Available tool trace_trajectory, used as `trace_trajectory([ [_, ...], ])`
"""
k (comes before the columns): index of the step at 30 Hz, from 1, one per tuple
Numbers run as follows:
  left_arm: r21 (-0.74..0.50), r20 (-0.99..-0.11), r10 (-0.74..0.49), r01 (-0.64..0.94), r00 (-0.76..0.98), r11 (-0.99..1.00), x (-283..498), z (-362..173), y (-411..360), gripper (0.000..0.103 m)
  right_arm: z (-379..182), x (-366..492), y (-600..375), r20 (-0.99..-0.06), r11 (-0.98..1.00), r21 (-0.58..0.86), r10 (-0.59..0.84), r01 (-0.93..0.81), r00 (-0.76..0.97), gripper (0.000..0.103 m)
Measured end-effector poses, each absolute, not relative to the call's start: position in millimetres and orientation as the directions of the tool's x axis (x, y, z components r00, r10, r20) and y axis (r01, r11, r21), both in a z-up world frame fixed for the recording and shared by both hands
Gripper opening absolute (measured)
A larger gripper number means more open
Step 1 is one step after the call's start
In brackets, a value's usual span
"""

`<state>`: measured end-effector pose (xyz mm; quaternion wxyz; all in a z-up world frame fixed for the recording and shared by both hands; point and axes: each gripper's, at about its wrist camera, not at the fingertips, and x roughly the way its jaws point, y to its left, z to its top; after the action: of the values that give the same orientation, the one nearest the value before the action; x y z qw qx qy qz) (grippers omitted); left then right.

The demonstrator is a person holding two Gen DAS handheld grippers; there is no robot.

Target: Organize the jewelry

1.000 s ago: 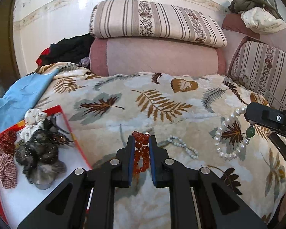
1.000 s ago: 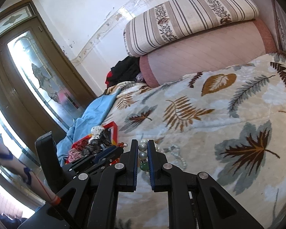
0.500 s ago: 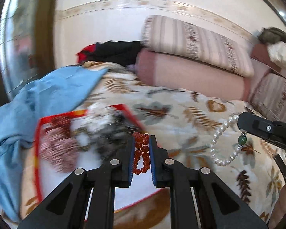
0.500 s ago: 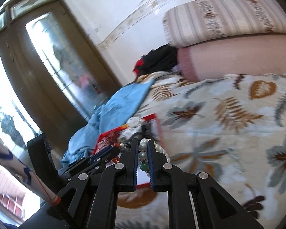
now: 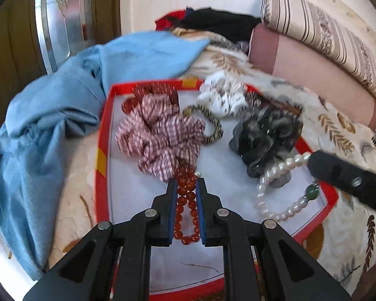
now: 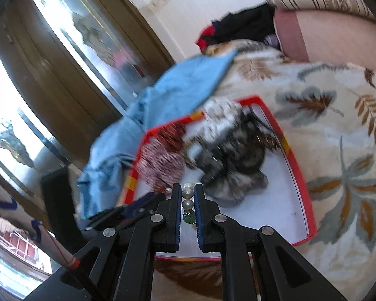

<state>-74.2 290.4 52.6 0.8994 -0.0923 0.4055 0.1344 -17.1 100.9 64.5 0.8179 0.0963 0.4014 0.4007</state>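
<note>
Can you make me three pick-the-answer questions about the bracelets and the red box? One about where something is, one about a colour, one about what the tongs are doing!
1. Where does the checked scrunchie lie?
A. in the red tray
B. on the striped cushion
C. on the blue cloth

2. What colour is the odd bead on the pearl bracelet?
A. blue
B. green
C. yellow

3. What are the left tongs doing?
A. standing wide open
B. gripping a scrunchie
C. gripping the red bead bracelet

Answers: 1 A, it sits inside the red rim; 2 B, one green bead shows among white pearls; 3 C, red beads sit between the pads.

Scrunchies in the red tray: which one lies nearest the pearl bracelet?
The dark grey scrunchie, at the tray's right side; the pearl bracelet hangs right beside it. The checked and white ones lie farther off.
</note>
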Motion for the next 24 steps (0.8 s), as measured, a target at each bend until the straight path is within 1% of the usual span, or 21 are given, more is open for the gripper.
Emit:
trace_trajectory([
  [4, -0.039, -0.760, 0.176, -0.314, 0.625, 0.949, -72.0, 49.3, 284.5, 0.014, 45.2, -7.6, 95.2, -0.633, 0.712, 0.454, 0.681, -0.536, 0.368, 0.013],
  [5, -0.035, -0.762, 0.180, -0.318, 0.622, 0.948, -71.4, 49.4, 283.1, 0.019, 42.6, -6.1, 92.8, -0.651, 0.722, 0.445, 0.667, -0.530, 0.362, 0.015],
  [6, -0.033, -0.761, 0.182, -0.318, 0.623, 0.948, -70.2, 50.4, 281.7, 0.026, 44.1, -6.3, 90.1, -0.654, 0.726, 0.439, 0.662, -0.530, 0.365, 0.016],
  [7, -0.032, -0.754, 0.186, -0.318, 0.631, 0.948, -71.9, 52.4, 280.1, 0.028, 47.6, -8.0, 85.4, -0.647, 0.727, 0.432, 0.662, -0.535, 0.378, 0.020],
  [9, -0.025, -0.733, 0.201, -0.322, 0.650, 0.947, -74.6, 58.3, 277.5, 0.034, 59.5, -15.4, 77.4, -0.629, 0.731, 0.404, 0.659, -0.550, 0.413, 0.035],
  [10, -0.018, -0.715, 0.213, -0.323, 0.666, 0.946, -78.4, 62.7, 274.7, 0.037, 67.6, -20.8, 71.6, -0.614, 0.731, 0.393, 0.660, -0.558, 0.432, 0.037],
  [11, -0.014, -0.706, 0.221, -0.325, 0.673, 0.946, -78.3, 65.4, 273.1, 0.045, 74.5, -26.8, 66.8, -0.601, 0.728, 0.388, 0.665, -0.565, 0.444, 0.041],
  [12, -0.005, -0.692, 0.237, -0.334, 0.682, 0.943, -81.9, 69.1, 270.4, 0.053, 83.4, -33.8, 60.2, -0.584, 0.726, 0.378, 0.669, -0.575, 0.460, 0.041],
  [14, 0.001, -0.665, 0.257, -0.344, 0.701, 0.939, -88.4, 77.0, 265.5, 0.060, 97.5, -46.6, 47.9, -0.566, 0.734, 0.350, 0.661, -0.582, 0.493, 0.043],
  [15, 0.005, -0.654, 0.266, -0.347, 0.708, 0.938, -91.9, 81.5, 262.1, 0.063, 103.1, -51.9, 43.9, -0.560, 0.736, 0.344, 0.659, -0.583, 0.501, 0.050],
  [16, 0.015, -0.638, 0.281, -0.354, 0.717, 0.935, -97.8, 88.0, 256.4, 0.064, 108.9, -58.3, 38.5, -0.554, 0.739, 0.339, 0.657, -0.583, 0.511, 0.053],
  [17, 0.016, -0.628, 0.288, -0.358, 0.723, 0.934, -102.1, 93.4, 252.7, 0.070, 114.3, -66.0, 30.5, -0.549, 0.746, 0.329, 0.650, -0.579, 0.526, 0.059],
  [18, 0.012, -0.615, 0.294, -0.365, 0.731, 0.931, -109.6, 99.9, 247.6, 0.078, 118.2, -72.7, 24.8, -0.546, 0.754, 0.317, 0.641, -0.575, 0.539, 0.062],
  [19, 0.007, -0.605, 0.298, -0.369, 0.738, 0.929, -115.8, 105.2, 243.2, 0.081, 122.7, -81.3, 17.7, -0.544, 0.764, 0.301, 0.629, -0.570, 0.556, 0.064],
  [21, -0.002, -0.573, 0.302, -0.370, 0.762, 0.929, -134.8, 119.2, 229.4, 0.089, 130.8, -97.4, 5.5, -0.544, 0.788, 0.264, 0.598, -0.556, 0.589, 0.076],
  [22, 0.000, -0.556, 0.307, -0.369, 0.773, 0.930, -144.8, 126.8, 221.3, 0.091, 135.0, -105.1, -0.6, -0.543, 0.799, 0.246, 0.582, -0.548, 0.605, 0.078],
  [24, 0.006, -0.536, 0.302, -0.355, 0.788, 0.935, -164.7, 144.0, 205.3, 0.099, 143.1, -124.5, -14.0, -0.536, 0.809, 0.224, 0.568, -0.543, 0.625, 0.082],
])
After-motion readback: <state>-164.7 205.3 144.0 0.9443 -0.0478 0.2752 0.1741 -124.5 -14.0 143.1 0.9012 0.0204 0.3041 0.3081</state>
